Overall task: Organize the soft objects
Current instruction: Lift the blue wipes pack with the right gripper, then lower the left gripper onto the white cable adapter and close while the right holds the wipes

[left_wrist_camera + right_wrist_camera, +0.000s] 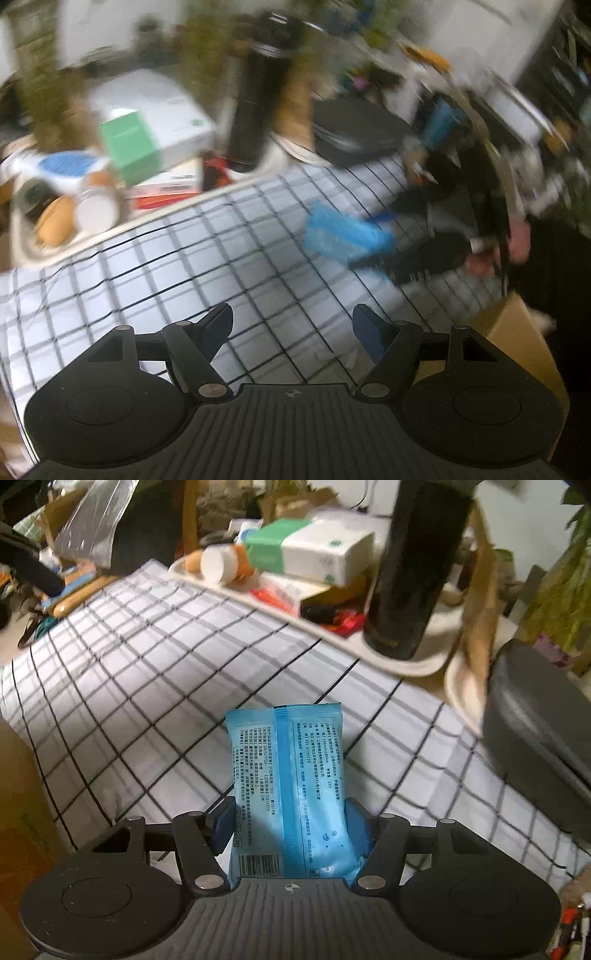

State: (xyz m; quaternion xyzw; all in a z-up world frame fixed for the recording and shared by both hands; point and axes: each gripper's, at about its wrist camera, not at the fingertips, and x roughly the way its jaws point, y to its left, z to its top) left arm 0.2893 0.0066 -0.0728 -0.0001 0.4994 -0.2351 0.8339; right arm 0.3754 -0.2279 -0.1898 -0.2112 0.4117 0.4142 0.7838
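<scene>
My right gripper (291, 823) is shut on a blue soft wipes pack (288, 771), printed side up, held above the checked cloth (147, 672). In the left wrist view the same blue pack (343, 232) shows blurred at the right, with the right gripper (410, 258) behind it. My left gripper (293, 325) is open and empty, low over the checked cloth (166, 258).
A cream tray (417, 664) at the cloth's far edge holds a tall black flask (413, 565), a green-and-white tissue box (314, 550), a cup and small packets. A dark grey case (539, 731) lies at the right. A cardboard box (517, 339) stands by the cloth's near right edge.
</scene>
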